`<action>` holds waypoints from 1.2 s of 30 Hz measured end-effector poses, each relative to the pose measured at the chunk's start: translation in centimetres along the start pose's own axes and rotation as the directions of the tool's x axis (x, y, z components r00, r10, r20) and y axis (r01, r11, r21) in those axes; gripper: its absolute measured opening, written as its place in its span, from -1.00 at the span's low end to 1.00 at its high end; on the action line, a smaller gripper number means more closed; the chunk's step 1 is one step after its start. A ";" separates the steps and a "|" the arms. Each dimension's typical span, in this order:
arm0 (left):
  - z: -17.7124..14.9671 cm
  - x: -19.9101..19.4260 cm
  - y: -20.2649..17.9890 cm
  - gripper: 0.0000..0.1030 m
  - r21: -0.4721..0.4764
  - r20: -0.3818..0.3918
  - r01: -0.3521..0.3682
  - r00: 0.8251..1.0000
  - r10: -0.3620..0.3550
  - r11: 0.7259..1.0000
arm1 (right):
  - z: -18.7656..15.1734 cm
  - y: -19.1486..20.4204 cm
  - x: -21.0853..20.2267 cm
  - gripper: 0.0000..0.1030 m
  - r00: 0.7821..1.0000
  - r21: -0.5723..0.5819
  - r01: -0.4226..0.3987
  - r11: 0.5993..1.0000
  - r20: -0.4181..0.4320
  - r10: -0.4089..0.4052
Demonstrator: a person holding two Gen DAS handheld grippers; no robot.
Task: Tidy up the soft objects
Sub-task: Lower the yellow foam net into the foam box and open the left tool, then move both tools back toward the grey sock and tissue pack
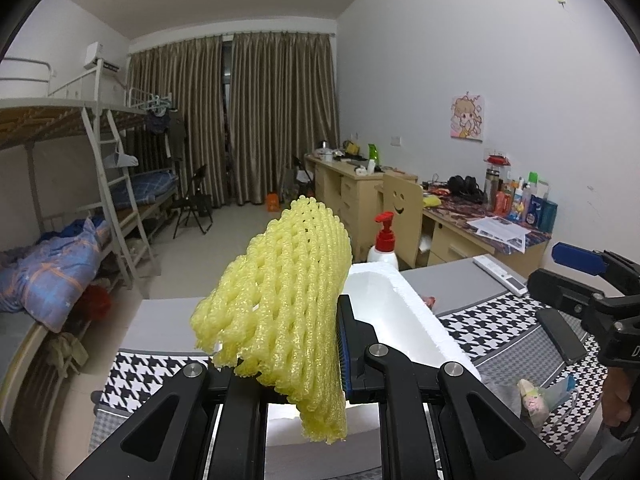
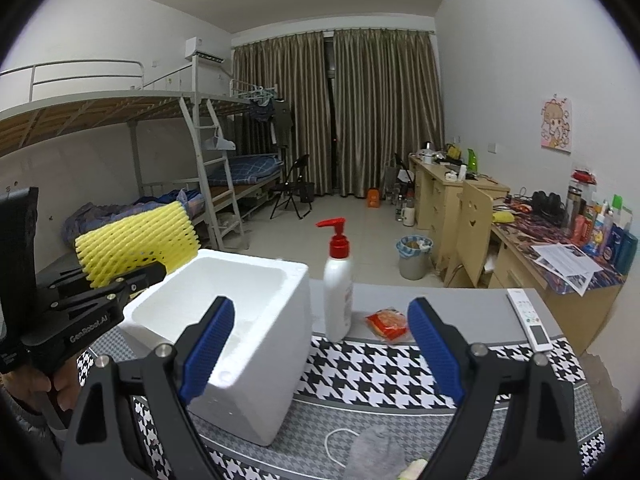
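Between the left gripper [image 1: 292, 364]'s closed jaws sits a yellow foam net sleeve [image 1: 280, 304], pinched near its lower end so its free length leans up toward 11 o'clock. In the right wrist view the left gripper hangs at about 9 o'clock, carrying the sleeve just over the near-left rim of the white foam box [image 2: 256, 320]; the hold looks meant for a drop into that open cavity. The sleeve is a springy, diamond-patterned mesh, light enough to keep its tubular shape while clamped. The box is thick-walled polystyrene, rectangular, with a smooth bare interior.

The right gripper [image 2: 320, 348] stands wide and holds nothing, its ribbed blue pads framing the box's right corner and the pump bottle [image 2: 338, 292] at 12 o'clock. Below them, at 6 o'clock, a limp grey sock [image 2: 372, 452] lies on the houndstooth cloth [image 2: 360, 372], probably the next soft item. A crinkly orange packet [image 2: 388, 322] and a hard white remote [image 2: 530, 320] rest farther back.
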State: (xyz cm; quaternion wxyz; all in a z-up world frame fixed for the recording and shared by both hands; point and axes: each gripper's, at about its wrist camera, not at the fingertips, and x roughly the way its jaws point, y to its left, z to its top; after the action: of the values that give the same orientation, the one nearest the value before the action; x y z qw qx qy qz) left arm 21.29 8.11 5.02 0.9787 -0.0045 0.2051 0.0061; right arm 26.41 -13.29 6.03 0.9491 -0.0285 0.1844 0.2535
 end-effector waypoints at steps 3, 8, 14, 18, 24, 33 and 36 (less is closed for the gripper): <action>0.1 0.4 -0.4 -0.73 0.004 -0.011 0.007 1.000 -0.007 1.000 | -0.2 -0.8 -0.2 0.77 1.000 0.014 0.009 1.000 0.000 -0.009; 0.0 1.6 -0.8 -0.71 0.009 -0.036 0.002 0.999 -0.002 1.000 | -0.5 -1.7 -0.3 0.77 1.000 0.027 0.019 0.999 -0.009 -0.018; 0.1 2.5 -1.1 -0.05 0.003 -0.055 -0.002 0.998 0.002 1.000 | -1.0 -2.6 -0.5 0.77 0.999 0.045 0.032 0.999 -0.014 -0.031; 0.1 2.6 -1.2 0.53 -0.012 -0.046 -0.012 0.999 0.012 1.000 | -1.2 -2.9 -0.7 0.77 0.999 0.054 0.040 0.998 -0.017 -0.039; 0.2 2.0 -1.3 0.83 -0.015 -0.011 -0.050 0.999 0.050 0.999 | -1.4 -3.2 -1.0 0.77 0.999 0.059 0.051 0.997 -0.018 -0.050; 0.4 0.3 -1.9 0.97 -0.007 0.041 -0.050 0.998 0.050 0.999 | -1.3 -3.8 -2.5 0.77 0.998 0.066 0.069 0.995 0.004 -0.069; 0.5 -0.3 -2.4 0.97 0.004 0.055 -0.043 0.998 0.043 0.999 | -1.4 -3.8 -3.0 0.77 0.998 0.067 0.069 0.995 0.009 -0.070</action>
State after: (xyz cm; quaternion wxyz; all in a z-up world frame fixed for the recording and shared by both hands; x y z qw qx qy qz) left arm 21.21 5.75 5.64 0.9836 0.0026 0.1781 0.0268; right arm 25.42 -18.21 5.66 0.9589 -0.0017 0.1861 0.2143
